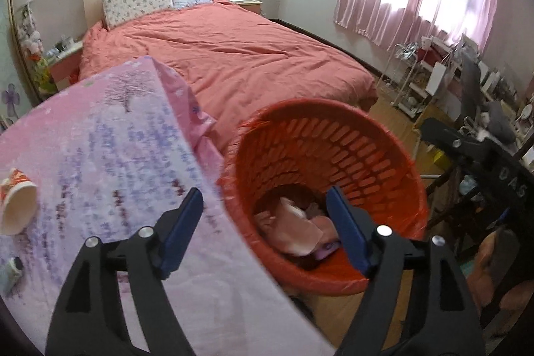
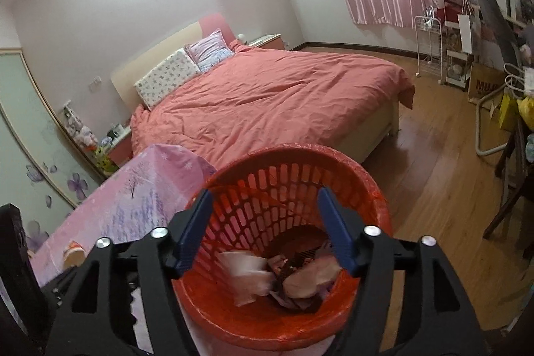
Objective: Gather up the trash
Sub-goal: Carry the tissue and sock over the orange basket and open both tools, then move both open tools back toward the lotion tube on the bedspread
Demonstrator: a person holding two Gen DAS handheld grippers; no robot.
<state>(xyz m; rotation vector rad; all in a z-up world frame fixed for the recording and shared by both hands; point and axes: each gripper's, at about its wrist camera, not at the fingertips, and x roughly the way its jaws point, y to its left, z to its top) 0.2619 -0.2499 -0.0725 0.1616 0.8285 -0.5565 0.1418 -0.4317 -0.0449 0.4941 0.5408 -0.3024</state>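
Crumpled trash point(image 2: 293, 276) already lies in the red bin point(image 2: 373, 199); both grippers' jaws hang released and empty above it. A paper cup point(image 1: 16, 206) remains at the table's point(image 1: 110, 155) left edge.

Only two scraps of lettering could be made out. In the left wrist view, pale capitals reading "DAS" ran sideways down the black gripper body point(image 1: 510, 179) at the right edge of the frame. In the right wrist view, red capitals "MU" showed on the brown cardboard box point(image 2: 484, 85) standing on the floor by the white wire shelf point(image 2: 429, 45); the rest of that word was cut off behind a white tube frame. The pink tablecloth point(image 1: 110, 135) carried rows of purple print, but it was too blurred to read.
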